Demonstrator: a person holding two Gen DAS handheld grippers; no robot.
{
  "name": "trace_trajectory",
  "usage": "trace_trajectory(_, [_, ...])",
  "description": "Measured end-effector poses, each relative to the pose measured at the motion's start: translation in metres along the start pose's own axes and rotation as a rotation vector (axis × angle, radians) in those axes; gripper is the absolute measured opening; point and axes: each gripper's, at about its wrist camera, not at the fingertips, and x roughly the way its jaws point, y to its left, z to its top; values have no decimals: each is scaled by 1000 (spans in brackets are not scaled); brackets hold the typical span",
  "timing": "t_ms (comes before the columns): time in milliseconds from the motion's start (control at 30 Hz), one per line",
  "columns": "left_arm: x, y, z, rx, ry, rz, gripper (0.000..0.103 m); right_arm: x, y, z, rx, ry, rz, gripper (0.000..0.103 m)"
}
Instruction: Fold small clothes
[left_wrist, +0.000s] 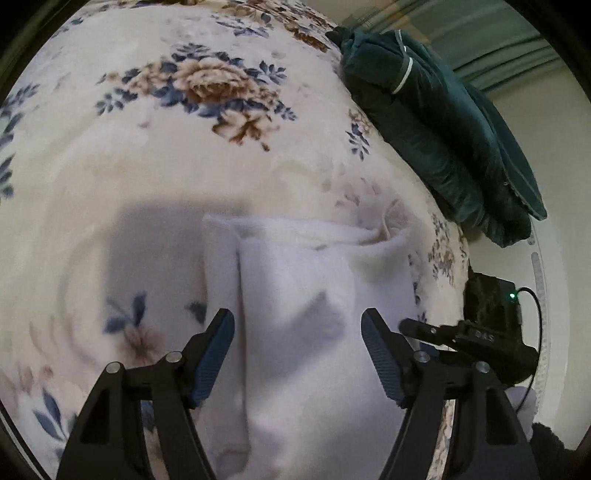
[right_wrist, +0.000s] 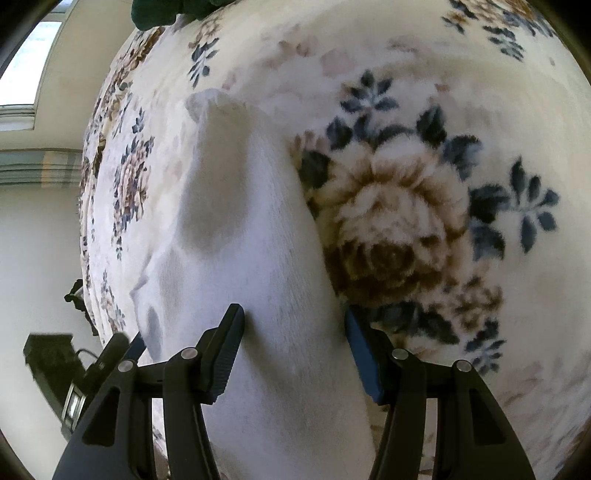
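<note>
On a floral blanket, the left gripper hangs spread above white cloth, the right gripper spread astride it, green bundle at two o'clock.

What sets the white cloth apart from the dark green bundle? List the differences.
The white cloth is pale; the dark green bundle is deep teal. The white cloth lies flat and folded; the dark green bundle is heaped thick. Both rest on the flowered blanket.

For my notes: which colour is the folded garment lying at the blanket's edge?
Dark teal garment, seen best in the left wrist view.
</note>
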Motion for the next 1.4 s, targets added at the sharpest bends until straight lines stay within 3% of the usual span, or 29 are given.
trace_trajectory(200, [11,-5,-9,0,24,-20,68,4,-2,-3,9,14,10,59])
trace_trajectory(300, [28,-4,-8,19,60,44,68,5,-1,-4,3,16,11,59])
trace_trajectory(367, [37,6,-3,-15,63,42,68,7,-1,-4,3,21,10,59])
trace_trajectory(433, [38,10,2,-26,47,51,51,7,-2,-4,9,22,12,59])
trace_trajectory(467, [38,12,5,-31,35,42,7,7,-1,-5,9,23,14,59])
trace_trajectory(533, [34,11,9,-21,20,20,6,7,1,-5,1,22,12,59])
trace_trajectory(600, [24,2,12,24,-19,44,5,7,2,-6,-7,20,8,59])
trace_trajectory(700, [6,-11,26,82,-81,86,5,7,4,-6,-5,20,12,59])
trace_trajectory(800, [3,-3,49,76,-96,108,5,7,7,-5,-6,24,22,59])
trace_trajectory(900, [17,16,62,51,-41,112,5,8,14,-5,-18,25,25,59])
trace_trajectory(933, [25,23,63,36,15,85,6,8,17,-6,-20,25,24,59])
trace_trajectory(1033, [20,27,56,-13,60,29,10,4,21,-10,-27,28,15,59])
trace_trajectory(1067, [12,26,52,-27,61,10,21,2,21,-12,-28,30,17,59])
trace_trajectory(1100, [2,25,46,-35,54,3,35,-2,20,-18,-28,33,22,59])
trace_trajectory(1200, [-37,26,16,-63,19,-70,61,-21,8,-45,-19,49,41,59])
trace_trajectory(1333, [-86,29,-53,-66,47,-55,61,-39,-20,-116,-12,114,20,59])
trace_trajectory(1400, [-101,31,-95,-41,111,6,61,-38,-39,-161,10,180,-3,59])
